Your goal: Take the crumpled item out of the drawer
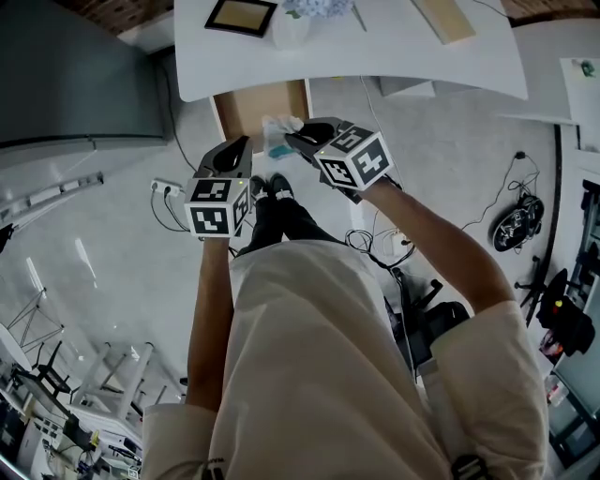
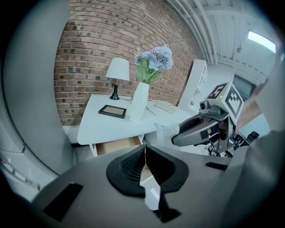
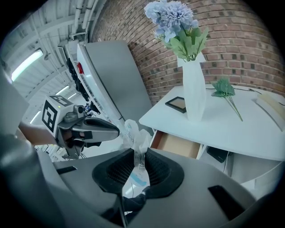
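The crumpled item (image 1: pixel 278 130), a wad of white and teal plastic film, hangs in the air just in front of the open wooden drawer (image 1: pixel 260 105) under the white table (image 1: pixel 375 56). My right gripper (image 1: pixel 292 137) is shut on it. In the right gripper view the crumpled item (image 3: pixel 134 132) sticks up between the black pads (image 3: pixel 158 169) of the right gripper (image 3: pixel 139 161), with the drawer (image 3: pixel 177 145) beyond. My left gripper (image 1: pixel 240 148) hovers beside it to the left, shut on nothing. The left gripper view shows the left gripper (image 2: pixel 144 156), the right gripper (image 2: pixel 180 130) and the crumpled item (image 2: pixel 166 129).
On the table stand a white vase of blue flowers (image 3: pixel 194 89), a picture frame (image 1: pixel 241 16) and a lamp (image 2: pixel 117 73). A grey cabinet (image 1: pixel 75 75) stands left of the drawer. A power strip (image 1: pixel 165 187) and cables (image 1: pixel 380 246) lie on the floor.
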### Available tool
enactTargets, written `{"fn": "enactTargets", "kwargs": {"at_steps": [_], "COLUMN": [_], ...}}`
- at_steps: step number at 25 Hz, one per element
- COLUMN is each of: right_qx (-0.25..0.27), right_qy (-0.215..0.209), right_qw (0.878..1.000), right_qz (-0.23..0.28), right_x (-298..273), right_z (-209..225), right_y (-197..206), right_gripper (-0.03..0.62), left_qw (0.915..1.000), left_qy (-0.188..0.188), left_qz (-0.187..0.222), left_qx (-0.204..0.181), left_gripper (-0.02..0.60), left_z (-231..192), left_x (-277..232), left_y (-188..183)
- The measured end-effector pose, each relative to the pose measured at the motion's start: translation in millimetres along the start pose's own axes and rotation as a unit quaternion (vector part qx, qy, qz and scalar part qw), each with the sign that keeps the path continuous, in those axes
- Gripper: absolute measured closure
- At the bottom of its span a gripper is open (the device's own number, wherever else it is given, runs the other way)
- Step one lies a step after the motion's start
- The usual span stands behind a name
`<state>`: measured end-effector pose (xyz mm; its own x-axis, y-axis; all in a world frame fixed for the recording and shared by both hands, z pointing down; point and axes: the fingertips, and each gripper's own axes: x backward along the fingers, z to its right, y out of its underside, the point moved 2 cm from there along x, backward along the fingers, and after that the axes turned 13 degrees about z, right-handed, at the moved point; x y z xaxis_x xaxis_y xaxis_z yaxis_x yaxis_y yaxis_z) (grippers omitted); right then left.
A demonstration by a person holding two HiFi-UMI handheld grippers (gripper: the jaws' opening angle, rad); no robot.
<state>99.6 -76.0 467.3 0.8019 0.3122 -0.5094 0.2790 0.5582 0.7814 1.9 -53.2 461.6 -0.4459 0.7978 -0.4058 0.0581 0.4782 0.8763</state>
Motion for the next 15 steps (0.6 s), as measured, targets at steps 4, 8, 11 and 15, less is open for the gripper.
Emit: {"fn": "enactTargets", "kwargs": {"at_steps": [4, 8, 11, 15], "right_qx": [0.000, 0.001, 0.004, 0.007], "right_qy": [-0.003, -0.003, -0.002, 0.000], "right_qw": [1.000, 1.000, 1.000, 1.000], "right_qz": [-0.002, -0.004, -0.007, -0.007], "right_x": [-0.2, -1.1, -1.5, -1.2], "right_z": [3.5, 4.7, 5.8, 6.6], "right_y": [0.9, 0.1, -0.7, -4.1], "right_gripper": [0.499, 0.499, 0.499, 0.499], "left_qw": [1.0000, 1.0000, 1.0000, 1.0000], "left_qy": [0.003, 0.004, 0.007, 0.008], "left_qz": [-0.001, -0.004, -0.004, -0.003], "left_qx": [0.000, 0.004, 0.005, 0.004], "left_gripper": [0.565, 0.565, 0.565, 0.565], "left_z": [1.8, 1.6, 2.7, 2.5], "left_x": [-4.7, -6.8, -8.6, -9.2], "left_y": [1.9, 4.1, 4.6, 2.1]}}
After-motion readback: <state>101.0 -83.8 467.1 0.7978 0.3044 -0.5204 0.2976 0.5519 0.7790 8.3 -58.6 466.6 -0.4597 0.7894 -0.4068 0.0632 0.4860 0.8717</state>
